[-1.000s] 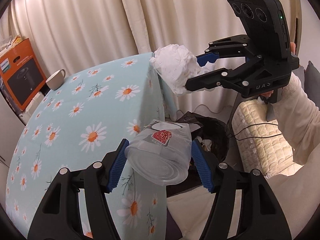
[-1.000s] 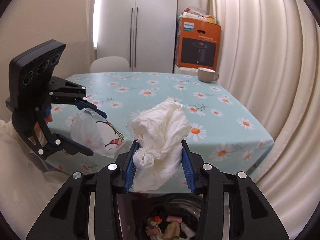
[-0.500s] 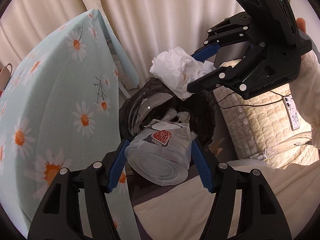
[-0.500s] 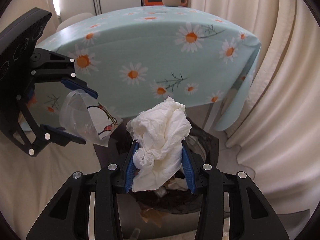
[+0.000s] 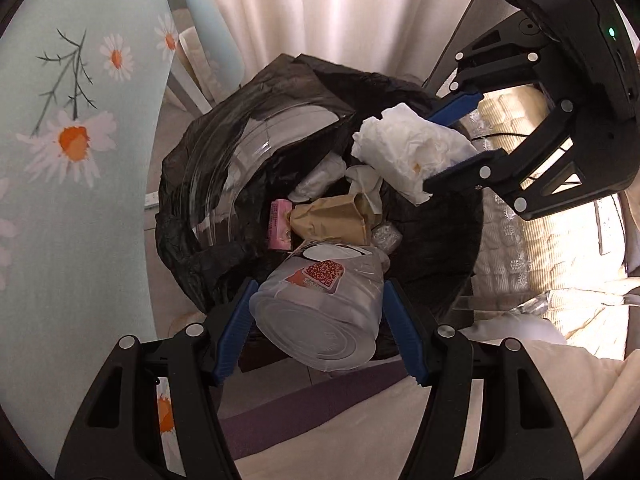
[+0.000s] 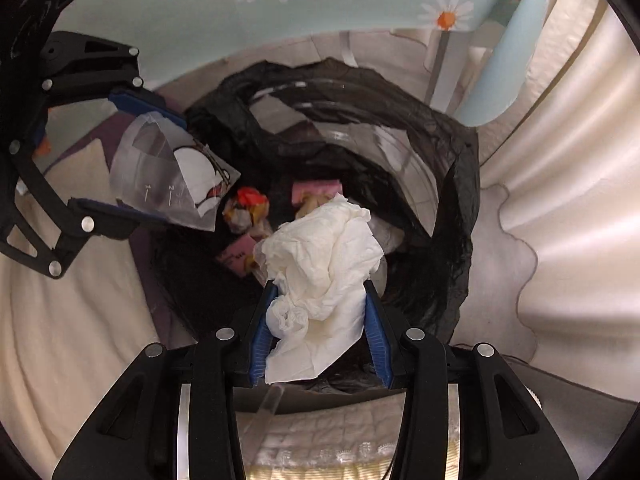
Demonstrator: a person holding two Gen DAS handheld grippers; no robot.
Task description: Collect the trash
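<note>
My left gripper [image 5: 318, 316] is shut on a clear plastic cup [image 5: 320, 312] with a red QR sticker, held over the near rim of a bin lined with a black bag [image 5: 208, 184]. My right gripper [image 6: 318, 312] is shut on a crumpled white tissue wad [image 6: 320, 264] and points straight down over the bin's mouth. In the left wrist view the right gripper [image 5: 452, 144] with the tissue [image 5: 408, 148] hangs at the bin's far right. In the right wrist view the left gripper [image 6: 128, 160] holds the cup [image 6: 168, 176] at the bin's left rim [image 6: 460, 200].
The bin holds a brown paper bag [image 5: 332, 220], pink wrappers [image 5: 278, 224] and a red-and-yellow wrapper [image 6: 246, 204]. A daisy-print tablecloth [image 5: 68, 160] hangs at the left. Cream curtains [image 6: 560, 160] stand behind and a quilted cushion [image 5: 516, 240] lies at the right.
Both grippers came down from table height and tipped downward over the bin. The tabletop and mug left view; the bin's contents now fill both views. Both grips are unchanged.
</note>
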